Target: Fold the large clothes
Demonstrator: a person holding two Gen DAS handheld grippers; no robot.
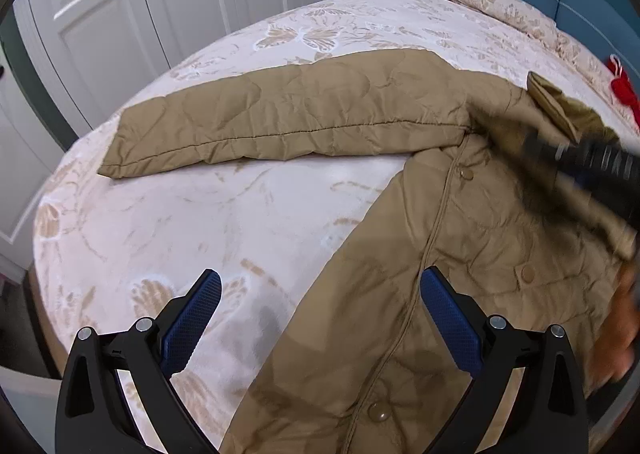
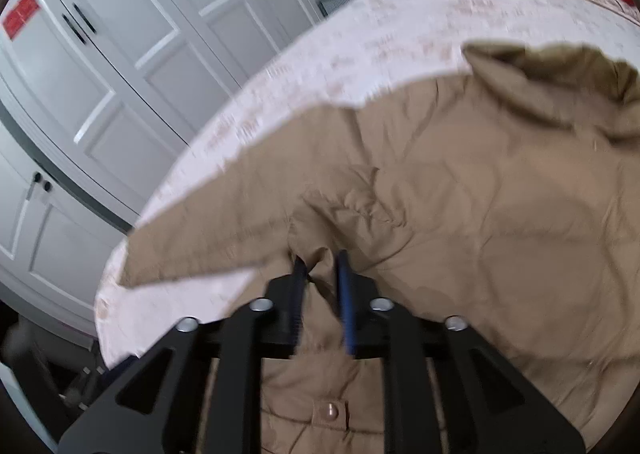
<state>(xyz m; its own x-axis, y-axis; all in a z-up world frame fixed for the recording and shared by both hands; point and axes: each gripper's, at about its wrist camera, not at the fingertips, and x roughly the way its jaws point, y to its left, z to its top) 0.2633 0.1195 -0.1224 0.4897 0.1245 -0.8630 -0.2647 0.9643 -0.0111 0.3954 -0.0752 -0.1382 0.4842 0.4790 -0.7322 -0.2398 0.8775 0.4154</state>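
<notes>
The tan quilted snap-front jacket (image 1: 460,238) lies flat on the bed with the cream butterfly-print cover (image 1: 208,214), one sleeve extended toward 9 o'clock in the left wrist view. The left gripper (image 1: 320,318) hovers above the jacket's front edge, jaws wide apart, nothing between them. The right gripper (image 2: 322,286) has its jaws drawn near together, a fold of jacket fabric pinched between the pads.

Right tongs (image 1: 588,162) a dark smear across the jacket (image 1: 460,254), jacket hem beyond the bottom edge.
</notes>
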